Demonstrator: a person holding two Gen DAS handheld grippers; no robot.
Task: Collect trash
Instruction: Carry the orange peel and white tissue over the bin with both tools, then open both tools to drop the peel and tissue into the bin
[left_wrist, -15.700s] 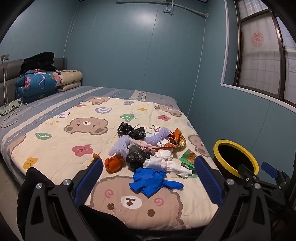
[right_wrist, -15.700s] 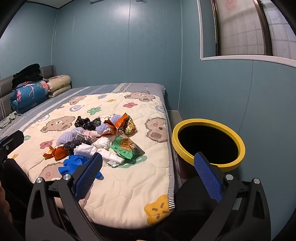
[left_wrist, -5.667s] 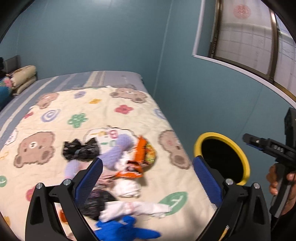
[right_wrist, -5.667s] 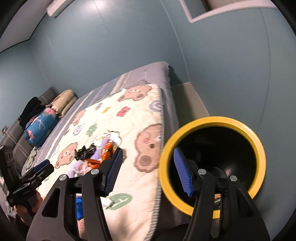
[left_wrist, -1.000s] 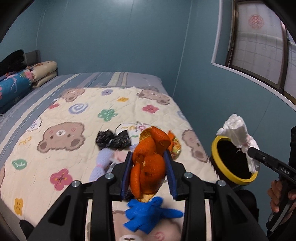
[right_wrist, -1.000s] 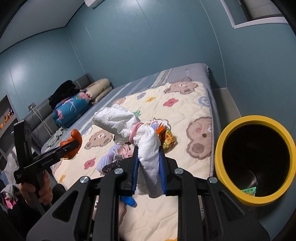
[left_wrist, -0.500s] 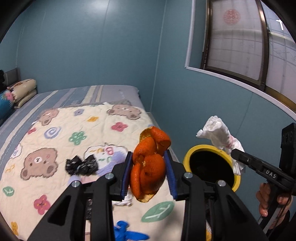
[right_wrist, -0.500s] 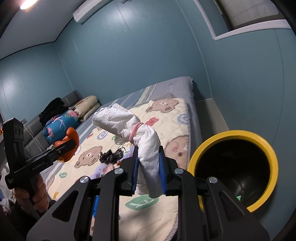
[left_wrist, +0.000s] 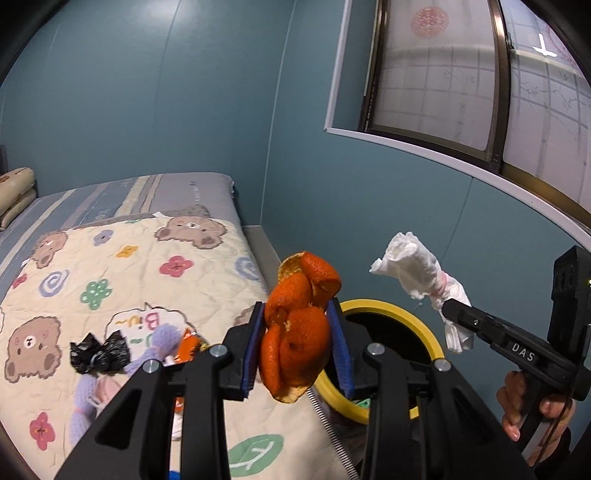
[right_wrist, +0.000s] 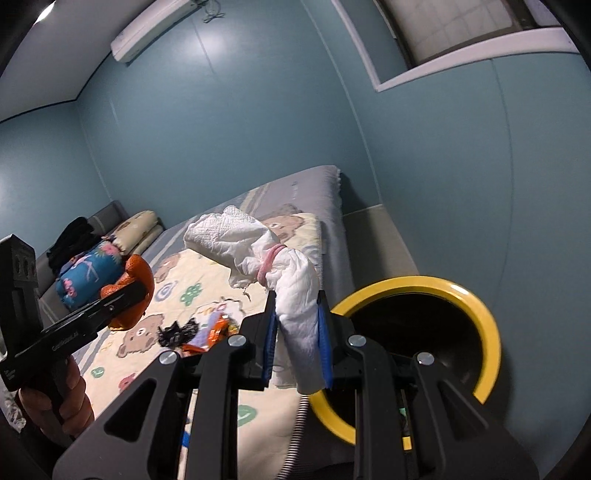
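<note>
Left gripper: clenched on a curl of orange peel, held aloft at centre frame of its own view, in front of the bin's near rim rather than over the opening.

Right gripper: clamped on a white tissue wad bound with a pink band, lower centre of its view, just left of the bin's mouth. From the left view this same wad sits at right of frame, seemingly above the far rim.

Bin, yellow-rimmed, black inside: on the floor beside the bed, lower right of the right view. Something green lies low inside, so at least one piece appears already deposited; the interior is too dark to count more.

Bear quilt, left half of the left view, items outstanding:
- black crumpled bags
- lavender cloth bundle
- orange snack wrapper
- a blue scrap at the bottom edge, mostly hidden.

Status, as judged: two pieces in hand, neither dropped; several remain. Roughly mid-task.
</note>
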